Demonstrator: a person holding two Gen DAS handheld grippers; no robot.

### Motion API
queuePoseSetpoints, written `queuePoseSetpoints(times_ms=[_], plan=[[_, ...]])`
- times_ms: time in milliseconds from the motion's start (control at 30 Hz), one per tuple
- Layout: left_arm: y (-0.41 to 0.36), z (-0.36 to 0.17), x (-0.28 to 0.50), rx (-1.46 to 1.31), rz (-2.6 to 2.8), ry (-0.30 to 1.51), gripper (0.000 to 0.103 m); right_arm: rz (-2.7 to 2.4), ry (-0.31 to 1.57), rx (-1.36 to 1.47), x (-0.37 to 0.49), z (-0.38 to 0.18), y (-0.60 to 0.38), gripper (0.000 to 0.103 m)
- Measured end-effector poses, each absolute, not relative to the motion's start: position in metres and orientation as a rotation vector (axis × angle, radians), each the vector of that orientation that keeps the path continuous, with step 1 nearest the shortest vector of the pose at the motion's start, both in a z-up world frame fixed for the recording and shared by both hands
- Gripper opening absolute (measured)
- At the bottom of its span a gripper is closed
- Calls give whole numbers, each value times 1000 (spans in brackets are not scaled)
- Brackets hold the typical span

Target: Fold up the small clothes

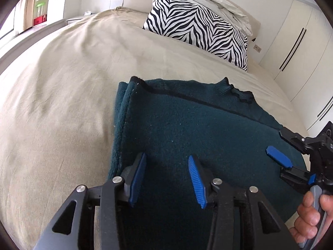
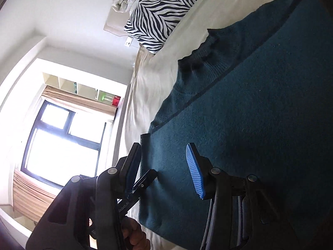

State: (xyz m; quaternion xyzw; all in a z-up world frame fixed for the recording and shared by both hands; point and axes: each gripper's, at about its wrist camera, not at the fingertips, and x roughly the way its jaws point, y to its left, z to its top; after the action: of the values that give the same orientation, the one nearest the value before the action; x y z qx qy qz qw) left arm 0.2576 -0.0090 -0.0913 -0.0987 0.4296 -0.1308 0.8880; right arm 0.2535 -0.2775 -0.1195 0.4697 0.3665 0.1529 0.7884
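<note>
Sweater [image 1: 197,129] first: a dark teal knit, already doubled into a rough rectangle, lying on the beige bed [image 1: 62,104] on its near-right part, well apart from the zebra-print pillow [image 1: 197,27] at the far end. A layered edge runs down its left side and the ribbed collar [image 1: 226,87] pokes out along the far edge.

My left claw [image 1: 166,177] hovers over the near-left part of the sweater with its blue pads spread and nothing between them, so it is released. My right claw [image 2: 164,166] is likewise released, jaws apart; in the left wrist view it sits over the near-right part of the cloth, and in its own view one finger hangs just past the cloth's edge. Whether any pad touches the knit I cannot tell.

I judge the step in hand to be taking the near edge for another fold toward the collar. To do it well I would set both claws low and level, one at each near corner, and pinch through every layer, since the left side shows stacked edges that could slip apart. I would lift both sides evenly and carry them straight to the far edge so the stack stays square. The knit looks thick and soft, so a shallow pinch may catch only the top layer.
</note>
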Motion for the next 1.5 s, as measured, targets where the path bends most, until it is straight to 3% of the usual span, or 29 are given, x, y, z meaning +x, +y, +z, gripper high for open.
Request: queuePoseSetpoints(times_ms=[167, 433, 500, 600, 700, 867, 933, 1200, 1400, 1500], plan=[[-9, -98, 250, -171, -310, 839, 45, 273, 696, 1141, 246, -151, -351, 32], [0, -104, 253, -248, -349, 829, 44, -41, 466, 1294, 183, -144, -464, 35], [-1, -104, 252, -239, -344, 825, 44, -46, 431, 1302, 176, -131, -460, 46], [-2, -104, 251, -234, -340, 824, 44, 140, 464, 1265, 183, -109, -411, 46], [-3, -103, 251, -234, -340, 825, 44, 372, 628, 1179, 199, -103, -322, 48], [-2, -104, 250, -246, -346, 823, 44, 484, 863, 1090, 212, -143, -232, 45], [-1, -104, 249, -253, -349, 821, 44, 466, 845, 1135, 205, -161, -248, 30], [0, -105, 248, -252, -348, 816, 44, 170, 557, 1278, 120, -163, -403, 30], [-4, -105, 248, -228, -335, 815, 44, -78, 397, 1288, 33, -150, -467, 47], [-8, -102, 249, -194, -316, 822, 44, -86, 380, 1298, 0, -147, -479, 50]])
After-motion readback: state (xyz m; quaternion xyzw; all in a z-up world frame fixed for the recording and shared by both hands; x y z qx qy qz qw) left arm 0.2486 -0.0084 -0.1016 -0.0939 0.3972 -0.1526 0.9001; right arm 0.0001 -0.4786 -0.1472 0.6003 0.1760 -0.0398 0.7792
